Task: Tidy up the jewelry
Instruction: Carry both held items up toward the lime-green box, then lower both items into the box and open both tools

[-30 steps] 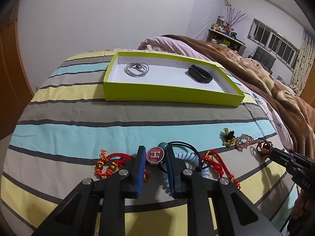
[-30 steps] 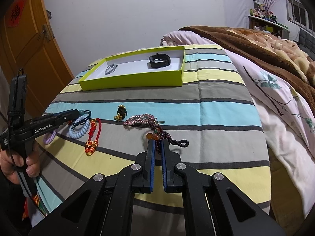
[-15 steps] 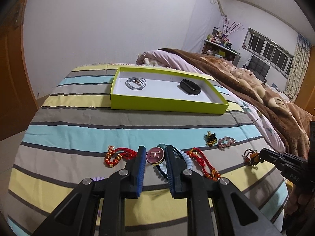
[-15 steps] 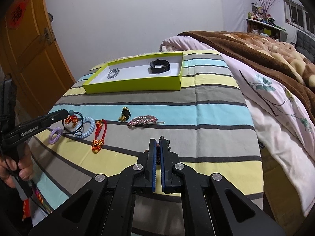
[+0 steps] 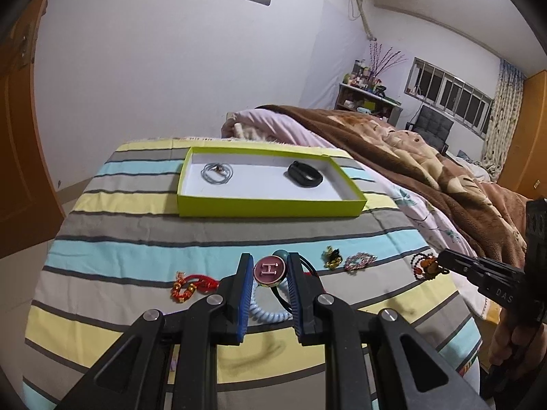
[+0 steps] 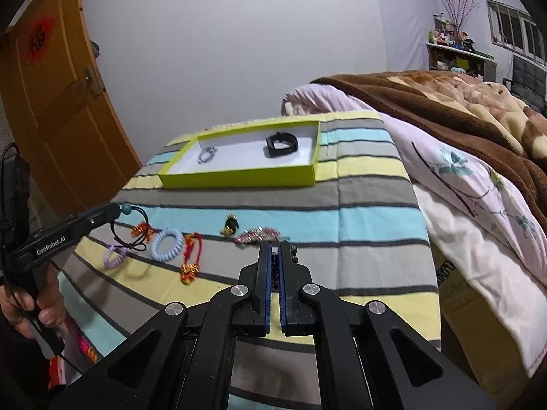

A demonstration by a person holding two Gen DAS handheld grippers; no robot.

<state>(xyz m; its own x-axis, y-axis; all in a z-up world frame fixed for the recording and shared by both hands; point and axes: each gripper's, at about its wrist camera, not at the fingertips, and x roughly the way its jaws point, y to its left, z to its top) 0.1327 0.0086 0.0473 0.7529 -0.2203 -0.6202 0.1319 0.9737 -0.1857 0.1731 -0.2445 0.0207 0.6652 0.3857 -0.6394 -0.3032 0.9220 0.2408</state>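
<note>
My left gripper is shut on a black cord hair tie with a round pink H charm and a teal bead, lifted above the striped bedspread; its cord dangles in the right wrist view. My right gripper is shut on a dark beaded bracelet, raised off the bed; only a few beads show beside its fingers. A green tray at the far side holds a silver chain and a black band.
On the bedspread lie a blue coil hair tie, a purple coil tie, two red knotted charms, a gold-black clip and a pink beaded piece. A brown blanket covers the right. A door stands left.
Both grippers have risen and pulled back from the bedspread, each keeping its piece. The H-charm hair tie and the beaded bracelet have lifted clear of the other jewelry.
</note>
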